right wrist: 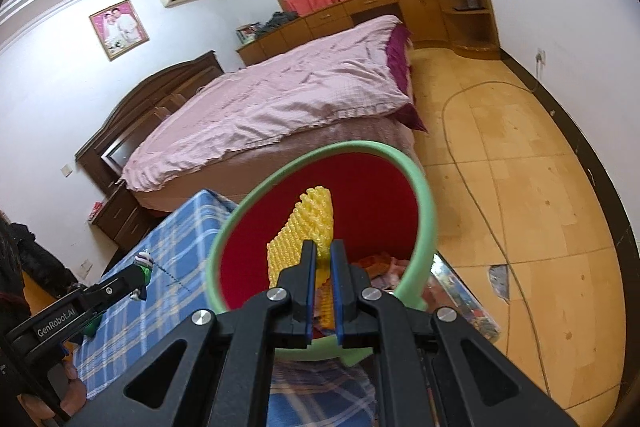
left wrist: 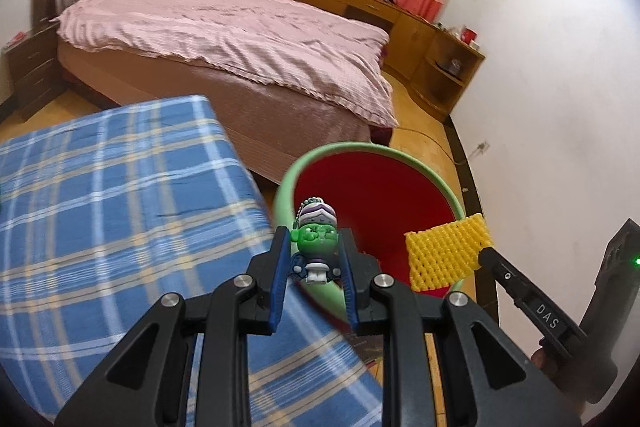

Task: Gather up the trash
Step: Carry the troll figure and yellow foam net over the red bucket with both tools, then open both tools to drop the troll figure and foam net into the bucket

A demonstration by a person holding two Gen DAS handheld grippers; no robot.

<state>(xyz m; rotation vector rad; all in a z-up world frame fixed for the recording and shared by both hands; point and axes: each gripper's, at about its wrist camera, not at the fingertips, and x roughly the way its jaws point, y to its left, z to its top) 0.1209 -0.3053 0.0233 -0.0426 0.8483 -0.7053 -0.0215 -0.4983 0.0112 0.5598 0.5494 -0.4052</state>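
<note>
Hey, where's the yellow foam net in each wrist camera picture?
Left wrist view: yellow foam net at lower right, pinched in the right claw, over the bin's rim.
Right wrist view: foam net at centre, between that claw's fingers, over the bin's mouth.
Shared landmark: green-rimmed red bin.

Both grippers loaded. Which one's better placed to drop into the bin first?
Right, probably. The right gripper holds the yellow foam net over the red bin's mouth. The left gripper, with its green figurine, sits at the near rim.
</note>
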